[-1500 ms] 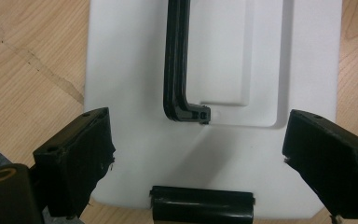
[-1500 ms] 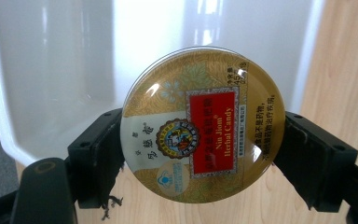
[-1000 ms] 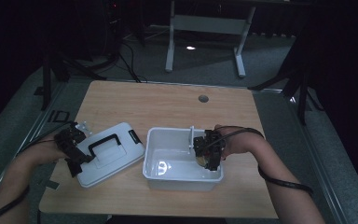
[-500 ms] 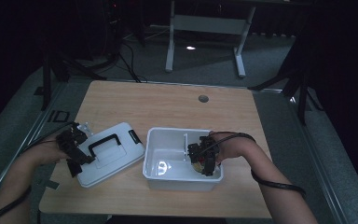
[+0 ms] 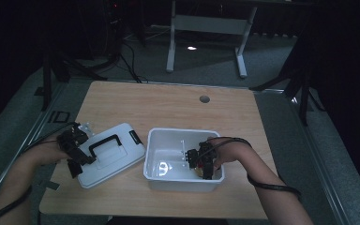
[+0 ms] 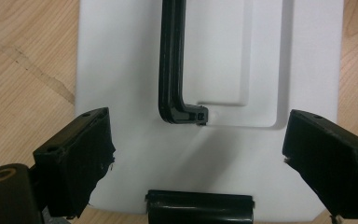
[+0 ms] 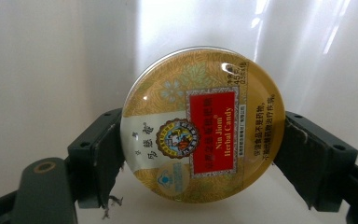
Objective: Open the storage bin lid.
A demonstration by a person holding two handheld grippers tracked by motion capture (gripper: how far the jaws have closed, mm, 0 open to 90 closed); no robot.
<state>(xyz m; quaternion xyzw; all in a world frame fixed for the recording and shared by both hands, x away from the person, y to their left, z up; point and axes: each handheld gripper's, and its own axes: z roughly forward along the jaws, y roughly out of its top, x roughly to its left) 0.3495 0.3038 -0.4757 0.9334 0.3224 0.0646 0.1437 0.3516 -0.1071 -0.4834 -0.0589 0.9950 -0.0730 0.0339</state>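
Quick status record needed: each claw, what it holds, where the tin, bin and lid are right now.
left claw: open, jaws either side of the white plastic lid with black handle, not clamped
right claw: shut on the round gold herbal candy tin
tin location: inside the white rectangular plastic bin, near its right end
lid location: flat on the wooden table, left of the bin
bin: open, lid off

The far half of the table (image 5: pixel 168 105) is free; the lid (image 5: pixel 115 157) and the box (image 5: pixel 168 140) block the near half.
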